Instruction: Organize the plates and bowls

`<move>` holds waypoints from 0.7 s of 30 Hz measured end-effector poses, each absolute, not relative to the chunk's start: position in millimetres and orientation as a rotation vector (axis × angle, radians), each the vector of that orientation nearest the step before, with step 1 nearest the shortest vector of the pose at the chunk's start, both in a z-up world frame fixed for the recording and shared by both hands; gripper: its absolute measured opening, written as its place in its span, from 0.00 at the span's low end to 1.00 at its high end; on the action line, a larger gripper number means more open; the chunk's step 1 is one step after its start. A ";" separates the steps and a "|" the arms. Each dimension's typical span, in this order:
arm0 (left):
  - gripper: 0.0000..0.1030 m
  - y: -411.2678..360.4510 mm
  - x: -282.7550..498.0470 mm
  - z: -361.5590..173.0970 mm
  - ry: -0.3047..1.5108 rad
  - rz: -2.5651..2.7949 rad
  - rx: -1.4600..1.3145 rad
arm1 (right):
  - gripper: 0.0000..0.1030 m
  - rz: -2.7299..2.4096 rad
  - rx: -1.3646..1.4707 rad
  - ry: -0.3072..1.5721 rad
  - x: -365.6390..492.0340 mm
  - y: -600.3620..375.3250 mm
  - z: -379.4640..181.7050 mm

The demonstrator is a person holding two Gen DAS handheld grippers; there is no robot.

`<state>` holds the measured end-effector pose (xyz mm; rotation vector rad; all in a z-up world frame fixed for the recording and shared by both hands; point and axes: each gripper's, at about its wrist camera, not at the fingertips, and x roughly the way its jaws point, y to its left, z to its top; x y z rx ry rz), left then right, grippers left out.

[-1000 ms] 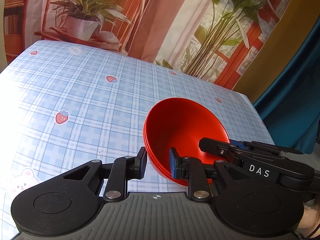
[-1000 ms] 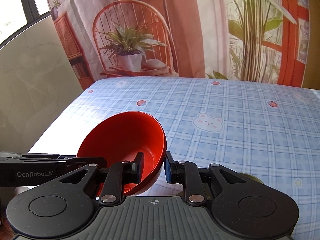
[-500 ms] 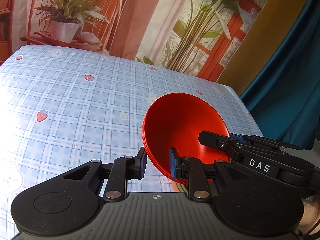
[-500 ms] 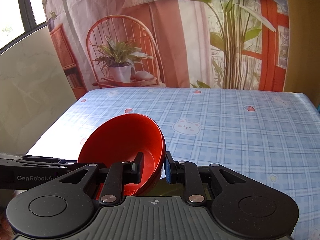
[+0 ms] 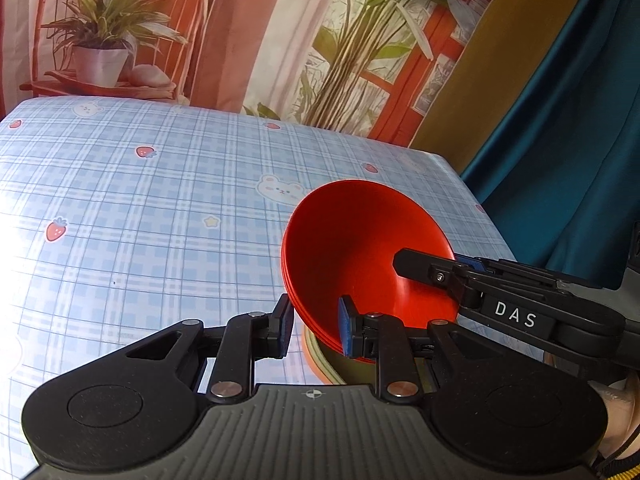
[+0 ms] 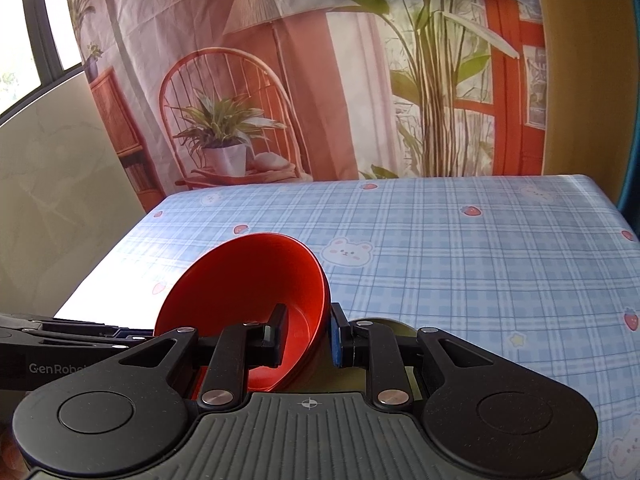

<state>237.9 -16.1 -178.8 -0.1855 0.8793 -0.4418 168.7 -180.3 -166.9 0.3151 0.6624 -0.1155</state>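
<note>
A stack of red bowls [image 5: 360, 248], gripped at opposite rims by left tongs [image 5: 314, 326] and right tongs [image 6: 306, 336], is best lowered level onto the plate [image 5: 320, 364] beneath the stack.

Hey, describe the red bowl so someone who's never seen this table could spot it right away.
Start at the blue plaid tablecloth with its strawberries and bears. At its near edge, the left gripper and right gripper both straddle the rim of the red bowl, which is tilted. It is the only plain bright red thing there; a partly hidden green dish lies beneath.
</note>
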 end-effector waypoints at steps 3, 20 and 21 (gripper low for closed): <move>0.24 -26.3 234.8 -182.4 0.892 -0.464 -0.174 | 0.20 -0.133 0.317 0.666 160.5 -187.9 -168.9; 0.25 -55.2 234.1 -214.1 0.983 -0.494 -0.132 | 0.20 -0.181 0.350 0.719 135.2 -212.8 -199.4; 0.25 -57.0 237.0 -215.0 0.985 -0.490 -0.131 | 0.20 -0.181 0.348 0.721 135.5 -212.6 -201.3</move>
